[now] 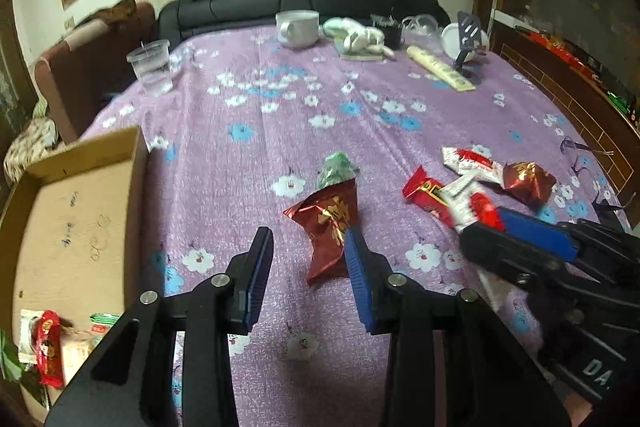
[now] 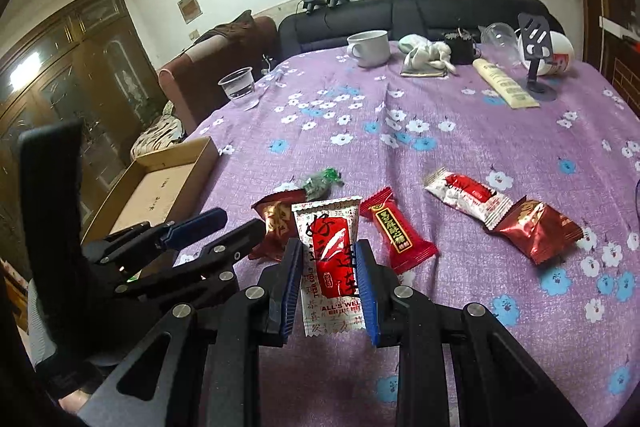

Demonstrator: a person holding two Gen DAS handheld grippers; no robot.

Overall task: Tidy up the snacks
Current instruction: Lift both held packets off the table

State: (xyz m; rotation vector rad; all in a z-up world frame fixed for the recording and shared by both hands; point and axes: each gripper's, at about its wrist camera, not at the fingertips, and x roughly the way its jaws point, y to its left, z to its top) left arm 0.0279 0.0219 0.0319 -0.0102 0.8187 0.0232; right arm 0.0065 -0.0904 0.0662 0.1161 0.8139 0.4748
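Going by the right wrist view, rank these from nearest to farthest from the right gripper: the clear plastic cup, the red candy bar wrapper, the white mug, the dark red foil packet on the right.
1. Red candy bar wrapper, just right of the right gripper.
2. Dark red foil packet, farther right.
3. Clear plastic cup, far left edge of the table.
4. White mug, at the back.

Bare cloth (image 1: 280, 99) mid-table; cardboard box (image 1: 136, 187) walls left
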